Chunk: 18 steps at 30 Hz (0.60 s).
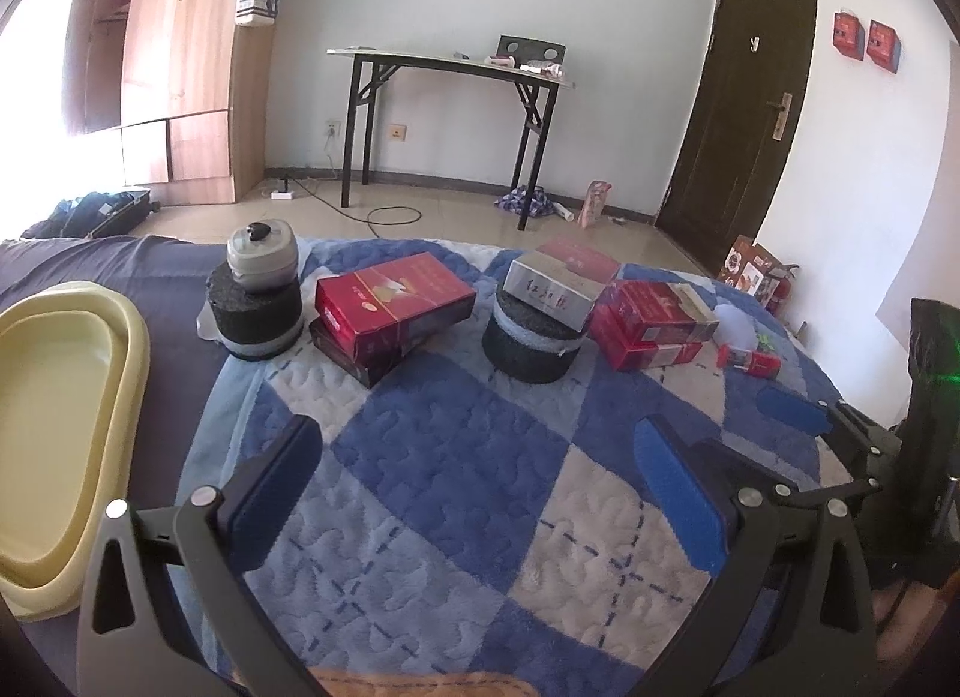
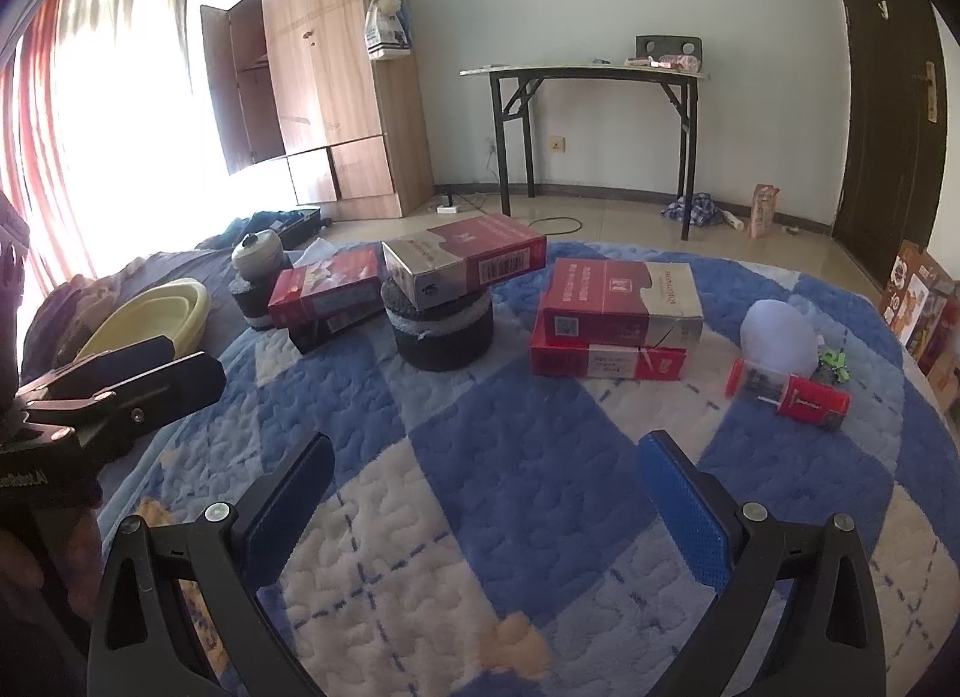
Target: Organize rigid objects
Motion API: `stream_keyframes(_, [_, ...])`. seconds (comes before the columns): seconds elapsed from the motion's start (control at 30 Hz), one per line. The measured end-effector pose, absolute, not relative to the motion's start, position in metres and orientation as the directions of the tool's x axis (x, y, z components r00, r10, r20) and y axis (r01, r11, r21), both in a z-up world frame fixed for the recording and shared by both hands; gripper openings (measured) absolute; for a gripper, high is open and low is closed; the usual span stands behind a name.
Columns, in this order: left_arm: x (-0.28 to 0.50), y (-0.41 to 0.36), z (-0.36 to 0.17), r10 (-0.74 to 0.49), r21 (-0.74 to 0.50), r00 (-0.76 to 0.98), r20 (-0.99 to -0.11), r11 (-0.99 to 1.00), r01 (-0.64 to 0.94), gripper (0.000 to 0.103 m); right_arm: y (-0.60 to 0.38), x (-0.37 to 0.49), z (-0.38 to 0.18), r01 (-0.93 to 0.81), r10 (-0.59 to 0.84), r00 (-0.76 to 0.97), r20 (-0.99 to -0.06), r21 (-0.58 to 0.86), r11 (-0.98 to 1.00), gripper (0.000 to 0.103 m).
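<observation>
Both grippers hover low over a blue-and-white checked blanket (image 1: 456, 457) on a bed. My left gripper (image 1: 480, 457) is open with nothing between its fingers. My right gripper (image 2: 486, 472) is open and empty too. Ahead stand two black foam cylinders: the left one (image 1: 255, 316) carries a grey lidded jar (image 1: 262, 256), the middle one (image 2: 444, 340) carries a silver-and-red box (image 2: 462, 259). Between them a red box (image 1: 393, 301) lies askew on a dark box (image 1: 354, 361). Two red boxes (image 2: 618, 295) are stacked at the right. A small red bottle (image 2: 792, 394) lies on its side.
A yellow basin (image 1: 135, 349) sits at the left on the dark bedding. A white rounded object (image 2: 777, 337) and a small green item (image 2: 834, 361) lie by the red bottle. Beyond the bed are a wardrobe (image 2: 336, 85), a folding table (image 1: 444, 61) and a dark door (image 1: 744, 97).
</observation>
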<state>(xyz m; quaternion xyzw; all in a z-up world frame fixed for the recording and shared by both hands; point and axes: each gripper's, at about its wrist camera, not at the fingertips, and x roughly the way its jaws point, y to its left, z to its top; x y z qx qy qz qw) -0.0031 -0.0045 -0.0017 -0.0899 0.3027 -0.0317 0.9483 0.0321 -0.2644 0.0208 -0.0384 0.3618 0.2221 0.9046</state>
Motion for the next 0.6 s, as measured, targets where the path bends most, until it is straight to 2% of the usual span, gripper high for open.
stream_keyframes(0.6, [-0.0053,0.0014,0.0019,-0.129,-0.205,0.818,-0.561,0.979,0.013,0.103,-0.2648,0.0377,0.0136,-0.416,0.36,0.633,-0.685,0.091,0.905,0.103])
